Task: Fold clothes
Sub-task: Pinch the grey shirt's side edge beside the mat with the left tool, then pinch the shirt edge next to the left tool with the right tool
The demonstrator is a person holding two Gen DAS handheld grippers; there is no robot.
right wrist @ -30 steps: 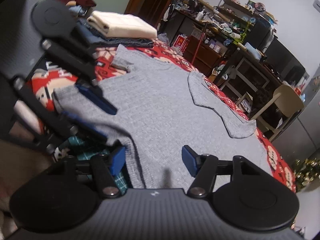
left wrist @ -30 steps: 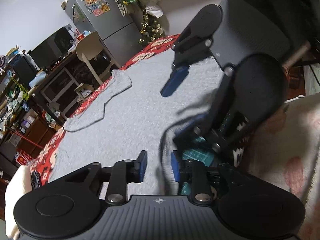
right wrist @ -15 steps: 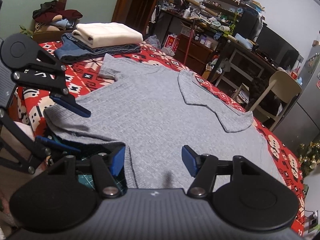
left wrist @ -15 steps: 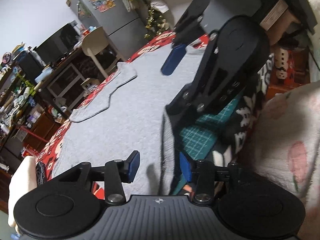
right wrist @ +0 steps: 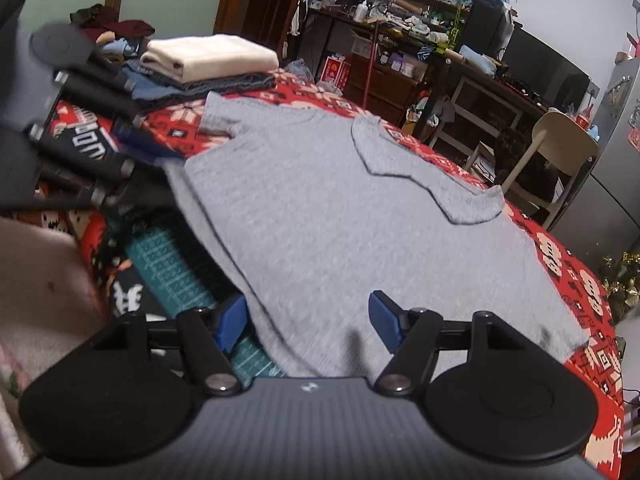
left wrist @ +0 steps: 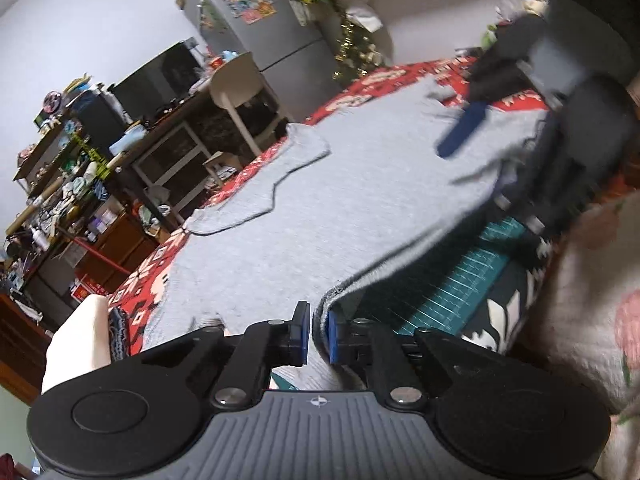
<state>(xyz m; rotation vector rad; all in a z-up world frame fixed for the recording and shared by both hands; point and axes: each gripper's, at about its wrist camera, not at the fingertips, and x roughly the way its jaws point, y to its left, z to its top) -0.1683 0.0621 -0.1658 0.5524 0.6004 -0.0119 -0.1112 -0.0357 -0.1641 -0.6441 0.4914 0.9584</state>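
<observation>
left wrist view: left gripper, open a moment earlier, clamped the lifted grey shirt hem; right gripper stayed spread, holding nothing.

Dim, warm indoor light with soft shadows. Both fisheye views bend strongly at the edges. The shirt ahead of the right gripper is softly blurred; the far gripper shows smeared in each view.
</observation>
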